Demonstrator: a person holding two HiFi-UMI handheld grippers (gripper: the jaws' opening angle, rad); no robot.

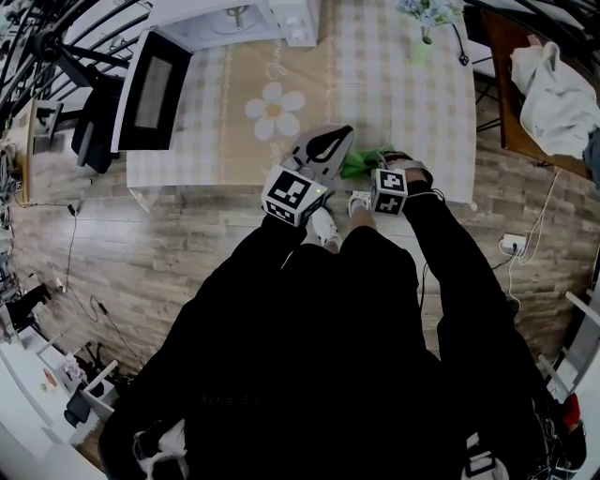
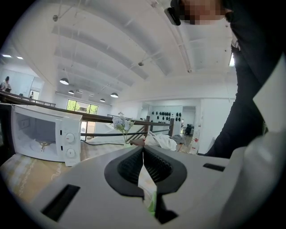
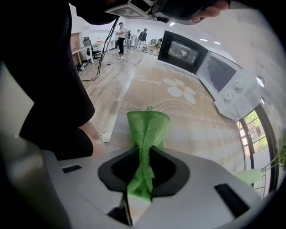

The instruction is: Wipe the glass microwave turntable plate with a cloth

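My left gripper is held over the table's front edge, and in the left gripper view its jaws are shut on a thin, clear, greenish sheet seen edge-on, which looks like the glass plate. The plate is hard to make out in the head view. Just to the right, my right gripper is shut on a bunched green cloth. The cloth sticks out past the right gripper's jaws, above the table.
A white microwave stands at the table's far side with its door swung open. The table has a checked cover with a flower print. A vase of flowers stands at the far right. A chair with cloth is right of the table.
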